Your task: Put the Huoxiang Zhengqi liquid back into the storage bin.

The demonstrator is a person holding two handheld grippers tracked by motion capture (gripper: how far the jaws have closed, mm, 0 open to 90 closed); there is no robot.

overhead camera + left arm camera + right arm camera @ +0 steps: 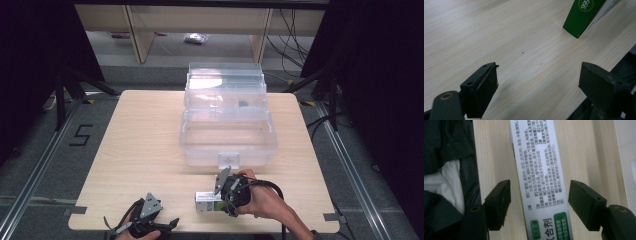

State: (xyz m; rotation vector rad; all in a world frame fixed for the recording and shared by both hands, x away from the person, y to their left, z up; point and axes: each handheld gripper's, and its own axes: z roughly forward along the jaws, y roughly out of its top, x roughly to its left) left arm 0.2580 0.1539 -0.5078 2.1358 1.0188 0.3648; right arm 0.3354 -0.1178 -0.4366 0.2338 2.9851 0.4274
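high view puts the right tool (223, 194) over a small green and white box (206, 203) lying flat near the front edge of the wooden surface (145, 145), just ahead of a clear plastic container (227, 135) that stands open in the middle. right gripper view looks straight down the box (541, 182): its printed white face runs between the two black jaws, which are spread with a gap of bare wood on each side, so nothing is pinched yet. the left tool (150, 222) rests at the front edge, well apart from the box; left gripper view shows its jaws wide and empty over bare wood, with a green corner of the box (584, 15) farther off.

the likely next move is to squeeze the box across its narrow width. the risks, as i judge them: the box sits nearer one jaw than the other, so that jaw would touch first and could push the light carton sideways or twist it instead of gripping it. a hard squeeze could dent the thin cardboard. a grip near one end could let the long box droop or swing when lifted towards the container.
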